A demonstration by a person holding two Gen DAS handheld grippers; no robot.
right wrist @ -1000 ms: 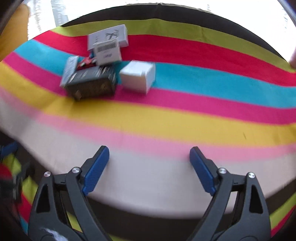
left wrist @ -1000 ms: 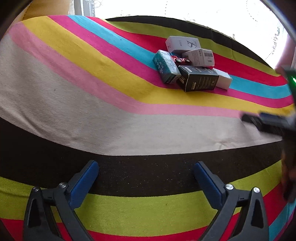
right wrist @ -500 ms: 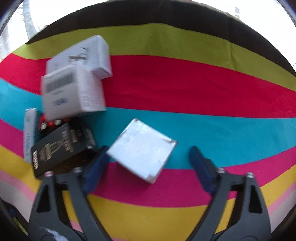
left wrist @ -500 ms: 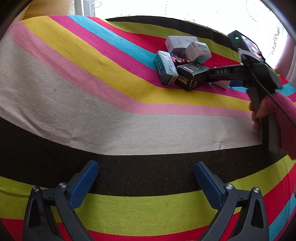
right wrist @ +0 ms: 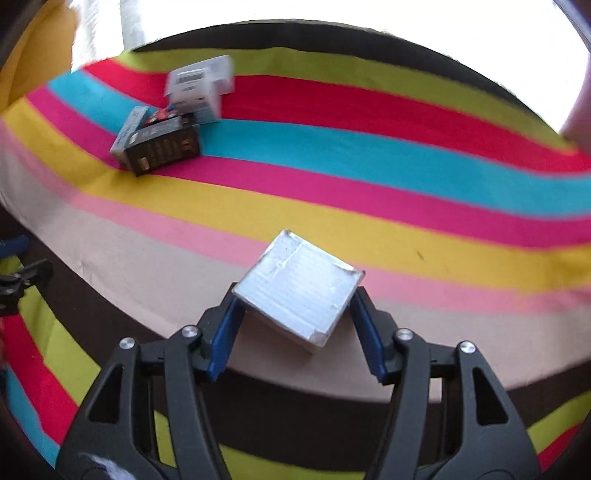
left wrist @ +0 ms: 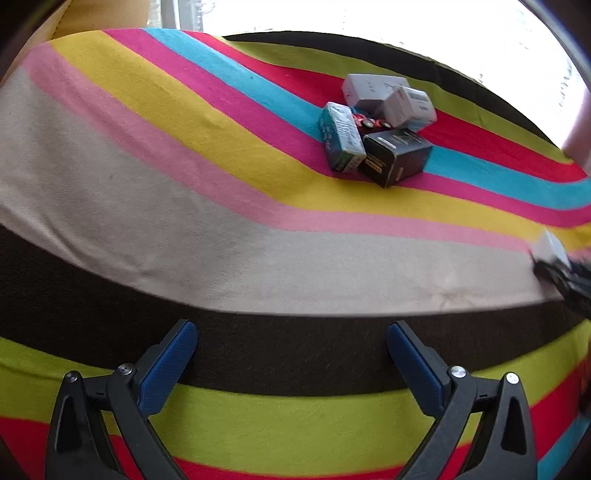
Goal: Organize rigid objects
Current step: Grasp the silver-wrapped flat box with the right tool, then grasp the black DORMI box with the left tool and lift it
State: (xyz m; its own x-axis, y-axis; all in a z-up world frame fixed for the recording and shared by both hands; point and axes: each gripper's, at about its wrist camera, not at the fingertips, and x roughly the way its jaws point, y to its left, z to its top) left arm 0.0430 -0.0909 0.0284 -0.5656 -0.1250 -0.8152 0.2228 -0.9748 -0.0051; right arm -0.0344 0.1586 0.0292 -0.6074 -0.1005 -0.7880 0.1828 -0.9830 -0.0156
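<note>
My right gripper (right wrist: 295,317) is shut on a white box (right wrist: 299,288) and holds it above the beige stripe of the striped cloth (right wrist: 369,221). In the left wrist view that box (left wrist: 552,245) shows at the far right edge. A cluster stays far back: a black box (left wrist: 397,157), a teal box (left wrist: 340,136), a small red toy car (left wrist: 371,123) and two white boxes (left wrist: 406,105). The cluster also shows in the right wrist view, with the black box (right wrist: 162,149) in front. My left gripper (left wrist: 291,354) is open and empty over the black stripe.
The striped cloth (left wrist: 184,203) covers the whole surface, with a bright window behind. A yellow cushion (left wrist: 92,18) sits at the far left. The left gripper (right wrist: 14,273) shows at the left edge of the right wrist view.
My right gripper closed on the white box beside the cluster and carried it back toward the near side. The left gripper has not moved.
</note>
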